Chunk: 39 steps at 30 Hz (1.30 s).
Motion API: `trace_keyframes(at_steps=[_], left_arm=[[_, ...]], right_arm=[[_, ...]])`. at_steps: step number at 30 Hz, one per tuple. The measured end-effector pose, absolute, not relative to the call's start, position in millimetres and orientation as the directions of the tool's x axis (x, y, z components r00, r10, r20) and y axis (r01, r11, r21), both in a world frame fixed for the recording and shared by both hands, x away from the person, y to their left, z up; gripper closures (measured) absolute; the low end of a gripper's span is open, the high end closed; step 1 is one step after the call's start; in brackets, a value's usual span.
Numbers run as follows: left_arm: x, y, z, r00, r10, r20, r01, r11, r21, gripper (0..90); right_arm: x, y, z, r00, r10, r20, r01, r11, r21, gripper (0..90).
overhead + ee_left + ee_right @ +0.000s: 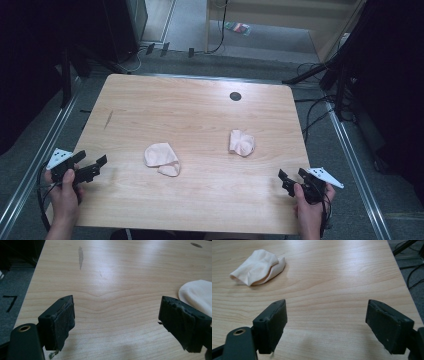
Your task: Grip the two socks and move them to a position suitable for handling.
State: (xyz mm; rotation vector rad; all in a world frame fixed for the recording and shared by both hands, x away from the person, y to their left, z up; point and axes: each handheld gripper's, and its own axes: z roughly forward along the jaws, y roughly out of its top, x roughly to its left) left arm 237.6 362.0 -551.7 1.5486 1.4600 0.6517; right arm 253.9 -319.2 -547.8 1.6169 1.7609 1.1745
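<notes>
Both sets of jaws wide apart w/ nothing between them; left gripper [95,165] parked near the table's left edge, right gripper [291,176] near the front right corner, both well clear of the cloth. Two crumpled cream socks (I think socks, could be small cloths): left sock [162,158] roughly mid-table, right sock [241,142] a bit farther back and to the right; they're apart, not touching. Stuff looks light, floppy, not slippery or fragile imo; I'd pinch a raised fold or the open cuff edge, not the flat part. Table [200,105] is pale wood, small dark hole [235,96] near the back; grey floor, cables [312,112] and dark stands around it.
</notes>
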Motion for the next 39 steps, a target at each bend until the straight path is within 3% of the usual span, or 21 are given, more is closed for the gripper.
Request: trace_keyframes(at_steps=[4,9,18,22,29,39], left_arm=[[237.7,362.6,-551.7,0.166,0.966,-0.197,0.504,0.088,0.859,14.1],[237.3,363.3,-551.7,0.169,0.964,-0.206,0.502,0.096,0.859,14.2],[237.8,362.3,-551.8,0.174,0.964,-0.199,0.507,0.085,0.858,14.2],[238.1,362.5,-551.8,0.174,0.964,-0.202,0.510,0.088,0.856,14.2],[237.8,363.3,-551.9,0.176,0.962,-0.208,0.508,0.092,0.857,14.3],[237.5,363.7,-551.8,0.180,0.962,-0.205,0.509,0.087,0.856,14.2]], right_arm=[[251.2,-316.3,-545.5,-0.195,0.965,0.174,0.540,-0.042,0.841,18.3],[249.3,-308.0,-535.2,-0.223,0.952,0.212,0.511,-0.071,0.857,18.7],[258.6,-245.3,-511.4,-0.331,0.925,0.185,0.487,-0.001,0.874,20.2],[267.7,-219.6,-507.7,-0.363,0.919,0.153,0.496,0.052,0.867,25.9],[294.7,-190.0,-506.9,-0.375,0.905,0.200,0.517,0.025,0.856,34.8],[300.4,-119.7,-509.2,-0.495,0.837,0.232,0.518,0.070,0.852,38.8]])
